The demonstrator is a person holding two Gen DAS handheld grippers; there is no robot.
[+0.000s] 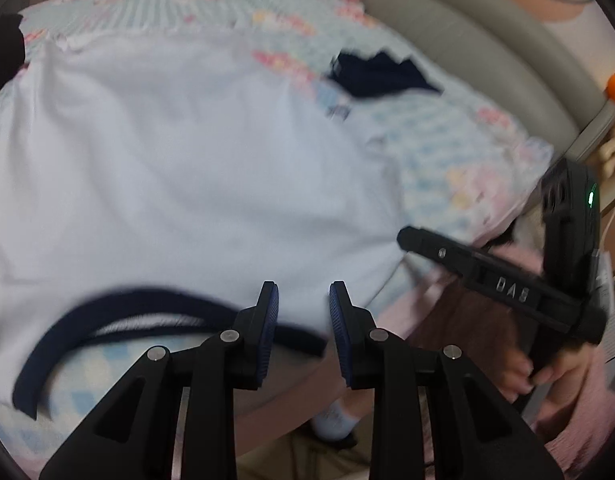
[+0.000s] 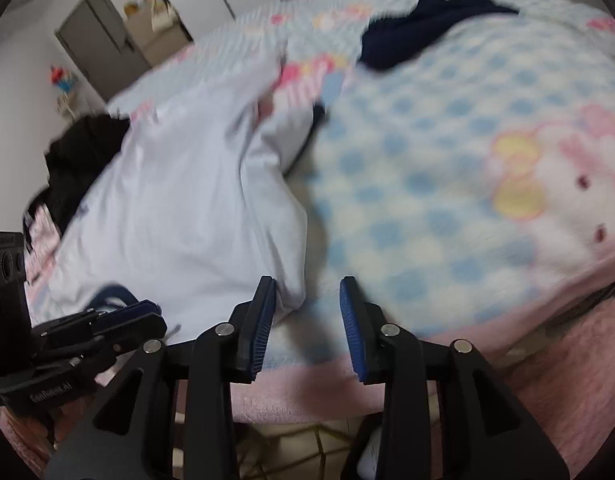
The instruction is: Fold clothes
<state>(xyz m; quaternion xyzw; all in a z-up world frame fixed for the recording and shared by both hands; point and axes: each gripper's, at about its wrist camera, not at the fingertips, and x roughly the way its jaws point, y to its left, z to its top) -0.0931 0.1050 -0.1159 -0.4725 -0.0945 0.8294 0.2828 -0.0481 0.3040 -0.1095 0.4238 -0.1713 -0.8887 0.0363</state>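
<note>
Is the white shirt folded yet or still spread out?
Spread out: the white shirt lies open across the bed blanket, navy collar showing.

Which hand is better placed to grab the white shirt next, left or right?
Right, probably. The right tongs are open with a folded corner of the white shirt touching the inner left finger. The left tongs, also open, hover over the dark collar.

White shirt [image 1: 167, 152] w/ navy collar [image 1: 107, 308]; blanket [image 2: 427, 184] blue-white check, pink trim.
</note>
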